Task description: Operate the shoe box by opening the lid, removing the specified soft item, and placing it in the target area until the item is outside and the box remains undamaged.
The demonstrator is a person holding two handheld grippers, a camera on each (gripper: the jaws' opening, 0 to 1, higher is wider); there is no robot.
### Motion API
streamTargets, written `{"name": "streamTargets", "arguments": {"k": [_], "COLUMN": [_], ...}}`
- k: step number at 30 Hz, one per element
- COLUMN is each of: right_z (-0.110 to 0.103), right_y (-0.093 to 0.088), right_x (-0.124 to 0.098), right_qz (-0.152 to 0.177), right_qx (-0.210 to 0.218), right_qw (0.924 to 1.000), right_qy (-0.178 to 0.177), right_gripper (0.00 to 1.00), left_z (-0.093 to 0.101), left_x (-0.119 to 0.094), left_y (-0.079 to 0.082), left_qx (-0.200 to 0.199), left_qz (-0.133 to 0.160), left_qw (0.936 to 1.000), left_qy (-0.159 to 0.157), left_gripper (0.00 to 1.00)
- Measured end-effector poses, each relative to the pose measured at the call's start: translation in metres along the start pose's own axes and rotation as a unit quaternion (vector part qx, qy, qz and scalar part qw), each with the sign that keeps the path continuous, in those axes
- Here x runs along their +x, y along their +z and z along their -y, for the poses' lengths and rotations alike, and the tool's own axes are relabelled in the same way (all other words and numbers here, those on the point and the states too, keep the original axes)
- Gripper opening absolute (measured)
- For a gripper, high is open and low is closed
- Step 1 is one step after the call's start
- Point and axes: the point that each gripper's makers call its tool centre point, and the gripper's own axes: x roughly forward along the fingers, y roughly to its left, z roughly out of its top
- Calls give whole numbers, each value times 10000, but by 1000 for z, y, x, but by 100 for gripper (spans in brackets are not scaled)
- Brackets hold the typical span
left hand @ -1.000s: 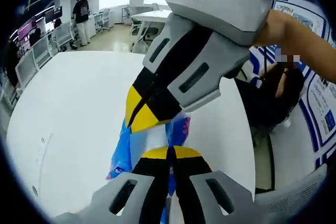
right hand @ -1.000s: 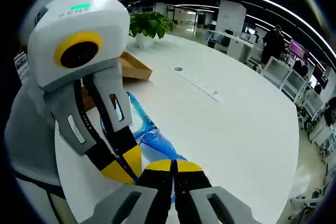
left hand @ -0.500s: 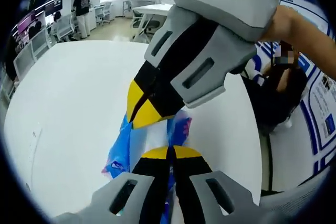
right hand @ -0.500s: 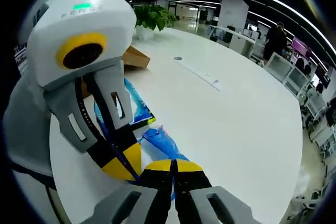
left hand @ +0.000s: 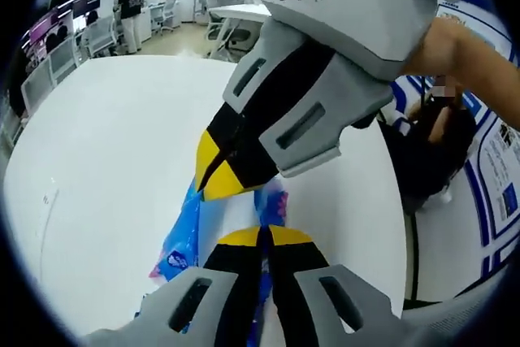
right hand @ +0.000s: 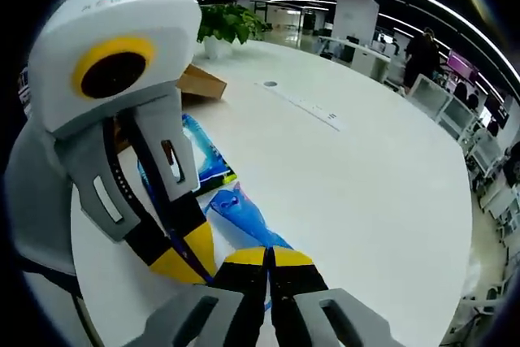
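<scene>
The soft item is a crinkled blue plastic bag (left hand: 183, 237) with pink print, held up over the white table (left hand: 114, 160). My left gripper (left hand: 262, 237) is shut on it. My right gripper (left hand: 215, 172) reaches in from above, its yellow tips closed on the same bag. In the right gripper view the bag (right hand: 242, 215) runs out from my shut right gripper (right hand: 268, 256), and the left gripper (right hand: 183, 256) clamps it from the left. The brown shoe box (right hand: 201, 83) lies behind, partly hidden by the left gripper's body.
A flat blue packet (right hand: 205, 156) with a dark edge lies on the table (right hand: 366, 193) near the box. A potted plant (right hand: 227, 23) and a power strip (right hand: 305, 109) sit farther back. Office chairs and a standing person (left hand: 128, 2) are beyond the table's far edge.
Both grippers stay shut on the blue bag. Both views have shifted a little; in the right gripper view the bag's free end now hangs farther from the flat blue packet.
</scene>
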Motion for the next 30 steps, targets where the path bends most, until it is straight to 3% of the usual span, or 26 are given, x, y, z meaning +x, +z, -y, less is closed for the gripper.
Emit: {"name": "streamTargets", "arguments": {"k": [12,18,23,30], "right_z": [-1,0,3,-10], "right_y": [5,12,26,45], "right_x": [-7,-18,-33,-54], "right_qz": [-34,35,263,345], "right_qx": [-20,-18,194,119], "right_qw": [9996,9988,9972,9963], "right_qy": [-285,-482,-674,-775], "right_gripper": [5,8,11,16], "left_z": [-2,5,10,10], "left_x": [-15,-27,-46,-72], "left_y": [5,13,16,2], "left_qx": [18,-195,-110,-58], "left_qz": [65,305,431,449], "left_qw": [9996,9992,9989,9985], "left_qy": [258,160,179,294], "left_gripper": [11,5,5,6]}}
